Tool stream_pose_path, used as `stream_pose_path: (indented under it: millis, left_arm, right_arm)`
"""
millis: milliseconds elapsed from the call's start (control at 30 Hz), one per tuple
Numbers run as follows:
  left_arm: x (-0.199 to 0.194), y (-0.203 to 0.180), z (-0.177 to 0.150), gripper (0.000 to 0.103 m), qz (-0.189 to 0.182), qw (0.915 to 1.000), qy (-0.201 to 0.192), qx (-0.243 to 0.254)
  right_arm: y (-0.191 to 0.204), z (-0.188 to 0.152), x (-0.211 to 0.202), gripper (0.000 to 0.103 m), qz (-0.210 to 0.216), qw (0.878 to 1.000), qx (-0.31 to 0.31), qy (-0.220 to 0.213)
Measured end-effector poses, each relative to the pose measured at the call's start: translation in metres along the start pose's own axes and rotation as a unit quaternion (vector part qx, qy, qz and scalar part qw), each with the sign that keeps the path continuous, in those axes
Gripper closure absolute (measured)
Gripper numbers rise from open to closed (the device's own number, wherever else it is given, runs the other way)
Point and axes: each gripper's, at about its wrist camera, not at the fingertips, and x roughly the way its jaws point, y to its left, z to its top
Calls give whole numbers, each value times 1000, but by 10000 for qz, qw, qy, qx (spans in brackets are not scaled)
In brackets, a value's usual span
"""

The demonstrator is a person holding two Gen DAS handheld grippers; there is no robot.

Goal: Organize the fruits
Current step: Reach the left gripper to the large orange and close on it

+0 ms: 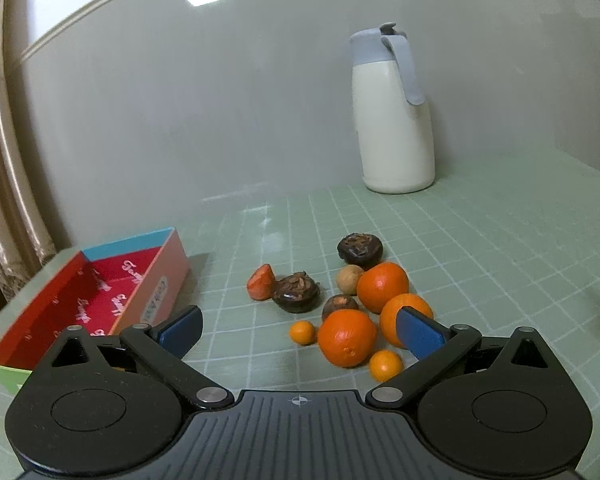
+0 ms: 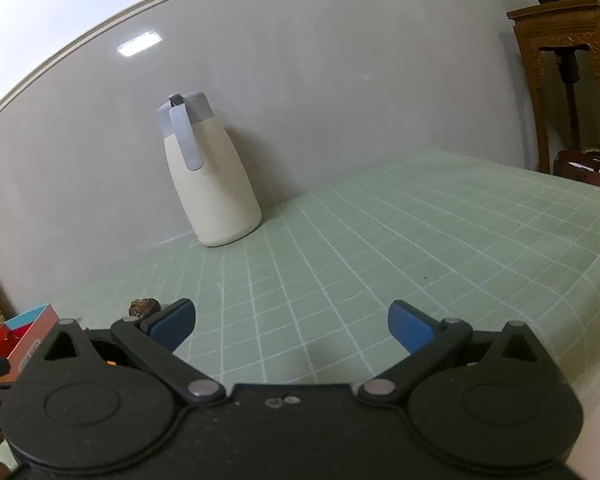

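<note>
In the left wrist view a pile of fruit lies on the green grid mat: three large oranges, the nearest one [image 1: 347, 337] just ahead, two small kumquats [image 1: 302, 332], dark brown round fruits [image 1: 297, 291], a tan round fruit [image 1: 349, 279] and a red strawberry [image 1: 261, 281]. An open red box [image 1: 96, 300] lies at the left, empty. My left gripper [image 1: 298, 330] is open, low over the mat, its fingers either side of the near fruits. My right gripper [image 2: 290, 326] is open and empty over bare mat; one dark fruit [image 2: 143, 306] and the box corner [image 2: 32, 326] show at its left.
A cream thermos jug with a grey lid [image 1: 394, 120] stands by the grey wall at the back; it also shows in the right wrist view [image 2: 214, 184]. A carved wooden stand [image 2: 568, 80] is beyond the table's right edge.
</note>
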Motion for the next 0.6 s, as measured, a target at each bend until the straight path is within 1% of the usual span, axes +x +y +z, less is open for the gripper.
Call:
stream_pose_path:
  millis: [133,167,200,233,267,300,333,433,600]
  left_arm:
    - [10,2,-1,1,-89,9998,116,-151]
    - [12,3,-2,13,-118,9997,145,-183]
    - [16,3,-3,23,-178,9994,214,-199]
    - [20,3,-3,37,-268,9989,323,-225]
    - [24,4,-4,38,-337,9981,420,-284]
    - [26,6,-5,38,-424,9975,418,-382]
    - [26,7,-5,38,-438,9973,414,-425]
    - [26,4,-5,38,-410,9977,374,-379]
    - [33,2,-8,38,-647,9953,523,-503]
  right_arm:
    - [5,-1,5,0,11,10000,-69,65]
    - [6,-1,6,0,17,9999,-80,81]
    - [7,-1,7,0,30,9999,-84,90]
    - [7,-1,7,0,38,9999,-85,93]
    - [8,-1,7,0,48,9999,-86,91]
    - [7,-1,8,0,66,9999,-88,85]
    - [7,-1,7,0,80,9999,-91,78]
    - [7,-1,7,0,111,9999,-100,77]
    - [8,-1,7,0,165,9997,-112,113]
